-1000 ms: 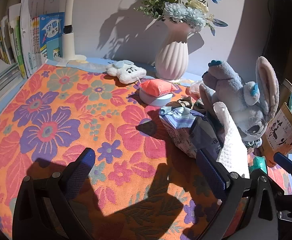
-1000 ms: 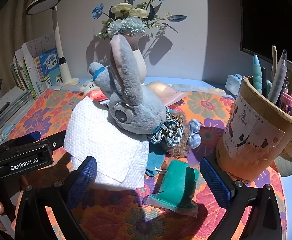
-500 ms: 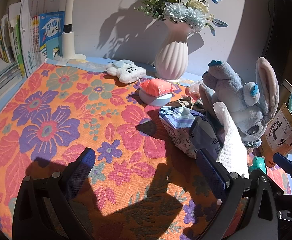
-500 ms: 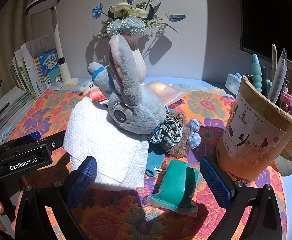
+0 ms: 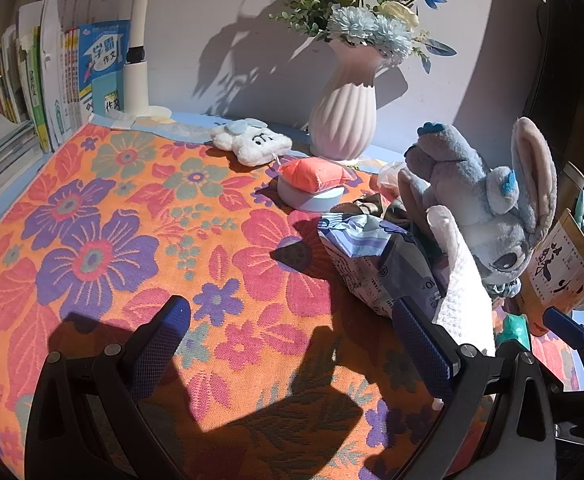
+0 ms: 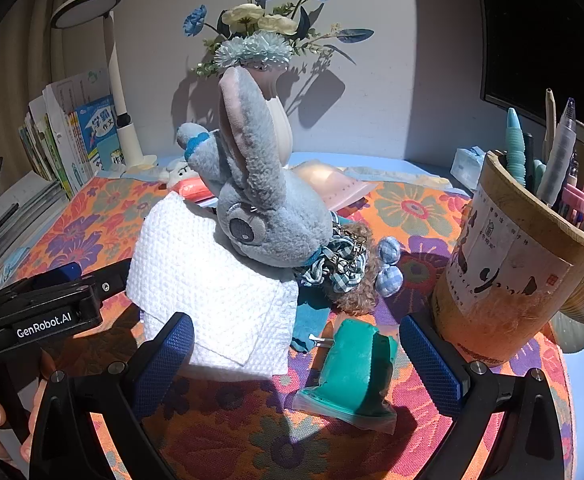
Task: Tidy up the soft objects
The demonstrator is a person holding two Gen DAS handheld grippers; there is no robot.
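Observation:
A grey plush rabbit (image 6: pixel 268 216) lies on a pile with a white waffle cloth (image 6: pixel 212 292), a checked scrunchie (image 6: pixel 331 268) and a printed soft pack (image 5: pixel 375 264). A green soft item in a clear bag (image 6: pixel 351 372) lies between the fingers of my right gripper (image 6: pixel 297 364), which is open and empty. My left gripper (image 5: pixel 292 344) is open and empty over the flowered cloth, left of the pile; the rabbit (image 5: pixel 479 204) is at its right. A white cloud plush (image 5: pixel 252 144) and an orange cushion (image 5: pixel 315 174) on a blue round base lie further back.
A pink ribbed vase (image 5: pixel 343 120) with flowers stands at the back. Books (image 5: pixel 60 76) and a white lamp stand (image 5: pixel 138 68) are at back left. A wooden pen holder (image 6: pixel 507 276) stands right of the pile. The flowered tablecloth (image 5: pixel 104 248) covers the table.

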